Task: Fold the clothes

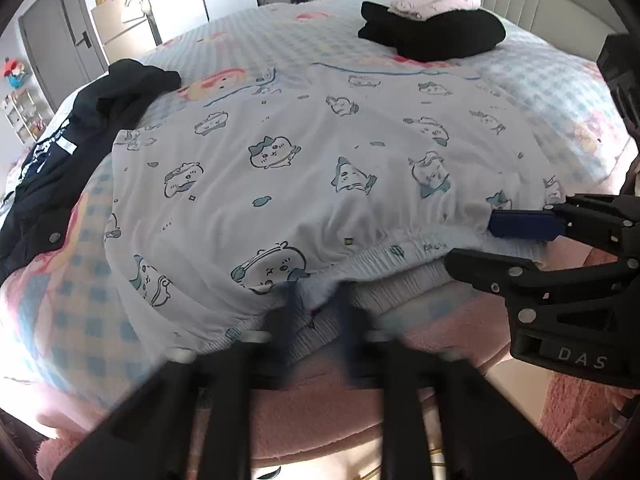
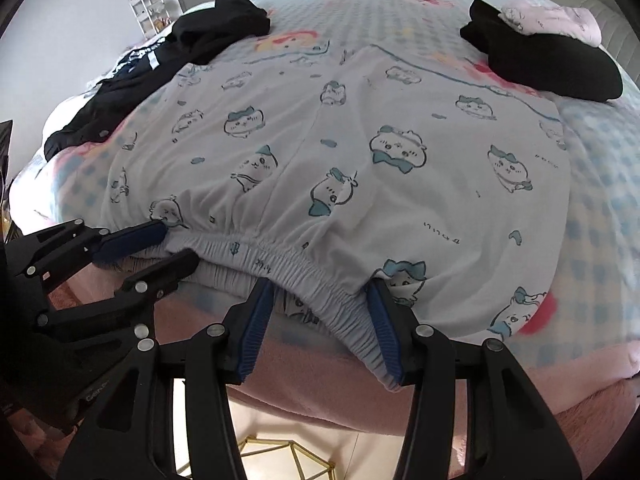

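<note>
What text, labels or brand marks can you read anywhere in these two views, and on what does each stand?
"DAS": raised letters on the black body of the right hand-held gripper, cut off at the frame edge.
Raised lettering on the left hand-held gripper: starts "Ge", the rest is unreadable.
Small printed script on the white cartoon-print pants: stylised, not readable as words.
White print and label on the black garment: too blurred to read.
</note>
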